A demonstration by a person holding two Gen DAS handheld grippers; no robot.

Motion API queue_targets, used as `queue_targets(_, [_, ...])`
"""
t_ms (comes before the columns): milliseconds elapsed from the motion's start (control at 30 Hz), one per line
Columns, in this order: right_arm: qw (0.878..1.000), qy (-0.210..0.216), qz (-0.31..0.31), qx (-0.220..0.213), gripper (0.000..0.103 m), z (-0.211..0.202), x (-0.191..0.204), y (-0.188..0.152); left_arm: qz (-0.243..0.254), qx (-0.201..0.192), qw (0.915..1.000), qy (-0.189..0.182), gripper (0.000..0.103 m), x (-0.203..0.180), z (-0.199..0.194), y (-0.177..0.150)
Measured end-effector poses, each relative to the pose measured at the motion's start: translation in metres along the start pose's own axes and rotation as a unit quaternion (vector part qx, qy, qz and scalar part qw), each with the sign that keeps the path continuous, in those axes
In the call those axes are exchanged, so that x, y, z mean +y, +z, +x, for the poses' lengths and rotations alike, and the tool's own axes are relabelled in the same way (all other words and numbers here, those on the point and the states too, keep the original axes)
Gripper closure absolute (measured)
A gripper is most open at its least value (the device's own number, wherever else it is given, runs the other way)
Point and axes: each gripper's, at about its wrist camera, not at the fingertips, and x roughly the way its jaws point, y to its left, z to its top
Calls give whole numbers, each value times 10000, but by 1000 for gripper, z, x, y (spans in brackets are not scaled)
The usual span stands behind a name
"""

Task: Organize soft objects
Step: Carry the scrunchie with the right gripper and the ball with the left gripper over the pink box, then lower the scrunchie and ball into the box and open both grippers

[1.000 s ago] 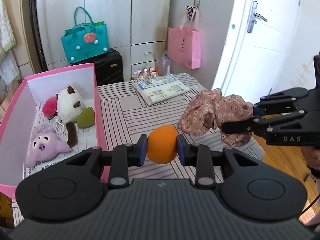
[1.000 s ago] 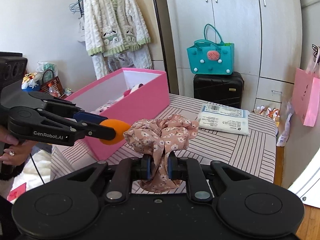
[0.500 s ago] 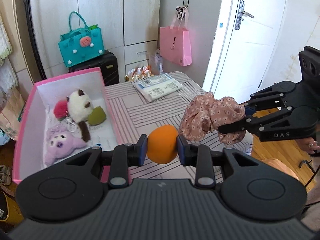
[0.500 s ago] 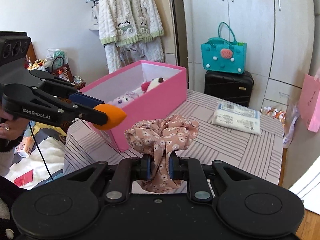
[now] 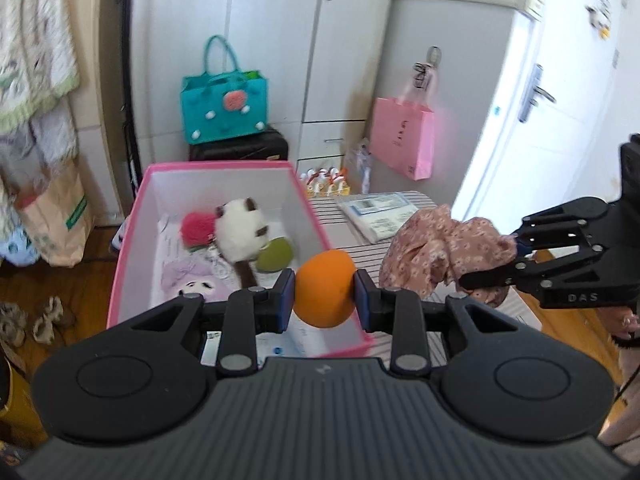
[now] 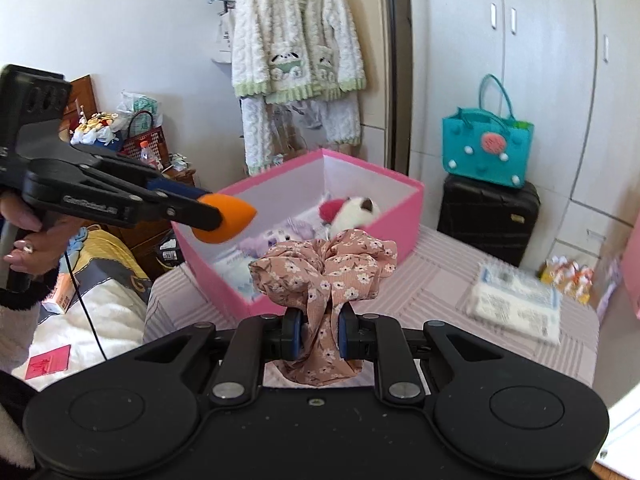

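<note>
My left gripper [image 5: 325,305] is shut on an orange sponge [image 5: 325,288] and holds it over the near right corner of the pink box [image 5: 224,168]. The sponge also shows in the right wrist view [image 6: 224,218], above the box's near left side. My right gripper [image 6: 319,334] is shut on a pink floral scrunchie [image 6: 324,268], held above the striped table [image 6: 440,280] beside the box [image 6: 400,208]. In the box lie a white plush [image 5: 240,232], a red pompom [image 5: 198,228], a green sponge [image 5: 276,254] and a purple plush [image 5: 192,284].
A white packet [image 6: 516,304] lies on the table's far right. A teal bag [image 6: 486,152] sits on a black suitcase [image 6: 486,216] behind the table. A pink paper bag [image 5: 402,136] hangs on the wall. A bed [image 6: 92,304] is left of the table.
My left gripper has carried the orange sponge leftward from above the table to above the box. My right gripper has lifted the scrunchie and moved it toward the box.
</note>
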Motion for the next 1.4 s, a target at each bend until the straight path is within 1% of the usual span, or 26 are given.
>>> queue_targets(100, [10000, -17, -60, -71, 81, 15, 0, 11, -147, 110, 9998, 29, 73, 16, 19, -1])
queue_targets(167, [9999, -26, -88, -74, 81, 26, -2, 18, -276, 251, 9993, -16, 73, 26, 35, -2])
queue_targets(267, [10000, 70, -70, -12, 81, 47, -6, 30, -463, 446, 9979, -100, 73, 42, 59, -1])
queue_targets(367, [9998, 124, -142, 48, 81, 71, -9, 42, -368, 513, 9979, 123, 73, 47, 77, -1])
queue_targets(433, [9996, 143, -231, 105, 81, 87, -8, 49, -291, 545, 9978, 248, 73, 49, 82, -1])
queue_targets(600, [9986, 209, -338, 355, 81, 130, -10, 65, -268, 695, 9966, 346, 72, 61, 86, -3])
queue_targets(733, [9970, -56, -571, 524, 81, 155, -4, 69, -85, 710, 9960, 534, 72, 67, 81, -8])
queue_targets(833, [9958, -49, -669, 625, 80, 162, 0, 68, -142, 718, 9958, 557, 70, 73, 80, -9])
queue_targets(900, [9949, -37, -729, 701, 79, 165, 4, 66, -323, 716, 9948, 640, 69, 78, 83, -11])
queue_targets(1000, [9905, -81, -968, 970, 79, 175, 12, 66, -353, 645, 9945, 749, 69, 78, 84, -13])
queue_targets(1067, [9891, -146, -1031, 1040, 69, 177, 13, 67, -336, 587, 9949, 745, 68, 77, 82, -13])
queue_targets(1100, [9884, -187, -1066, 1065, 67, 177, 14, 67, -362, 567, 9950, 739, 67, 78, 80, -13])
queue_targets(1133, [9882, -211, -1077, 1072, 64, 176, 16, 68, -403, 552, 9950, 728, 66, 78, 79, -12])
queue_targets(1200, [9874, -158, -1131, 1092, 64, 172, 16, 67, -304, 568, 9954, 708, 61, 75, 74, -11])
queue_targets(1300, [9893, -51, -1047, 1017, 64, 165, 15, 68, -58, 484, 9934, 1039, 58, 66, 69, -9])
queue_targets(1333, [9905, -3, -977, 972, 63, 161, 13, 68, 2, 457, 9930, 1086, 58, 63, 66, -8])
queue_targets(1400, [9924, 5, -872, 870, 62, 154, 11, 67, -78, 470, 9940, 988, 56, 62, 61, -5])
